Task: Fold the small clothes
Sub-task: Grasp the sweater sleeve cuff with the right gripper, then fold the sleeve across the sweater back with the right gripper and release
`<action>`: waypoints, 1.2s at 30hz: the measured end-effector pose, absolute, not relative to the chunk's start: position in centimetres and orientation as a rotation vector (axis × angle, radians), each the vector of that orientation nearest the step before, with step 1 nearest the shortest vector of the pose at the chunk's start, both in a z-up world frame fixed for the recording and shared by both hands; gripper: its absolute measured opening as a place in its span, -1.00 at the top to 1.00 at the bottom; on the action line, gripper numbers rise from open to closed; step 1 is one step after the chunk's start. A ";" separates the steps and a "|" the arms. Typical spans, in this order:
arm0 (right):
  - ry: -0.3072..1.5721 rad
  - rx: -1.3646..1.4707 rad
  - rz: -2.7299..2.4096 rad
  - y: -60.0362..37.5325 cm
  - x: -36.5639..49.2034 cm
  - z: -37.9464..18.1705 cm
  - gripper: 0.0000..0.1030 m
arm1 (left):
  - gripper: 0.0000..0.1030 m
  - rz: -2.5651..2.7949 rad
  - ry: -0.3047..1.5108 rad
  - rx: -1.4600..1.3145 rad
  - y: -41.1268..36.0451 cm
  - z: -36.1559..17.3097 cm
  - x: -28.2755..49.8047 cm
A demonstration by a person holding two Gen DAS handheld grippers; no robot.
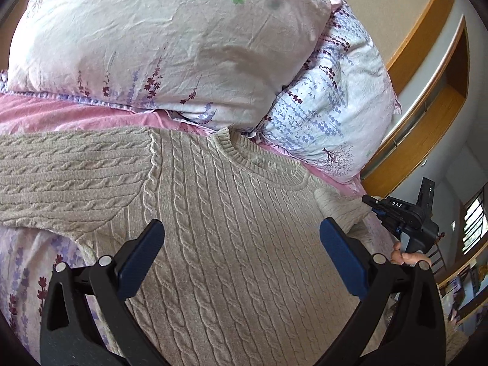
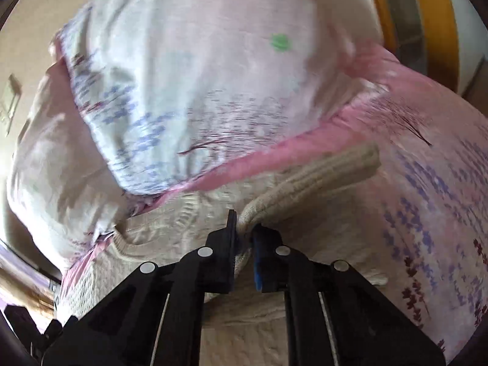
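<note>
Sweater (image 1: 219,213) lies flat, front up, on the bed (image 1: 27,277), collar toward the pillows (image 1: 158,39). One sleeve is spread out sideways in the left view; the other sleeve (image 2: 320,174) is in your right gripper (image 2: 244,231).

Right gripper: jaws nearly closed, pinching a bunched bit of sleeve knit partway along, cuff end trailing free beyond the fingers. The right view is smeared, so I cannot tell how deep the bite is.

Left gripper (image 1: 241,256): jaws wide apart, holding nothing, hovering over the sweater's chest.

Risks as I judge them:
- The pinch looks shallow and the knit is thick and springy; a quick swing could pull it out mid-fold.
- The loose cuff may flop or double under, leaving a lump inside the fold.
- Nothing pins the body. Dragging the sleeve across could tug the shoulder and skew the torso, wrinkling the front.
- Pillows sit close to the collar; a high arc may brush them.

Suggest you lower the left gripper onto the chest before the sleeve crosses.
</note>
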State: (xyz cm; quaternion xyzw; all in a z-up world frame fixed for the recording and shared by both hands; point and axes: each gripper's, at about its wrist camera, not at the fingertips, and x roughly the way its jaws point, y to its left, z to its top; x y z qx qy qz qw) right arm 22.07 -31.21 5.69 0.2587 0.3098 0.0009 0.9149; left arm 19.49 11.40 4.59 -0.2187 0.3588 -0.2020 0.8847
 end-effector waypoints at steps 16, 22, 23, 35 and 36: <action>0.823 0.591 0.336 -25.9 20.3 4.4 0.14 | -0.48 -0.482 0.937 -0.753 10.4 1.0 23.4; 0.848 0.945 0.069 -37.2 18.2 -0.4 0.31 | -0.03 -0.425 0.995 -0.790 9.4 -0.6 25.0; 0.847 0.972 0.045 -37.9 17.8 -1.0 0.31 | 0.01 -0.414 0.992 -0.784 9.3 -0.6 25.2; 0.658 0.849 0.022 -37.4 17.5 1.1 0.84 | 0.85 -0.386 0.897 -0.667 9.4 1.5 26.6; 0.668 0.843 0.028 -37.2 17.3 1.1 0.84 | 0.85 -0.363 0.889 -0.642 9.7 1.6 26.4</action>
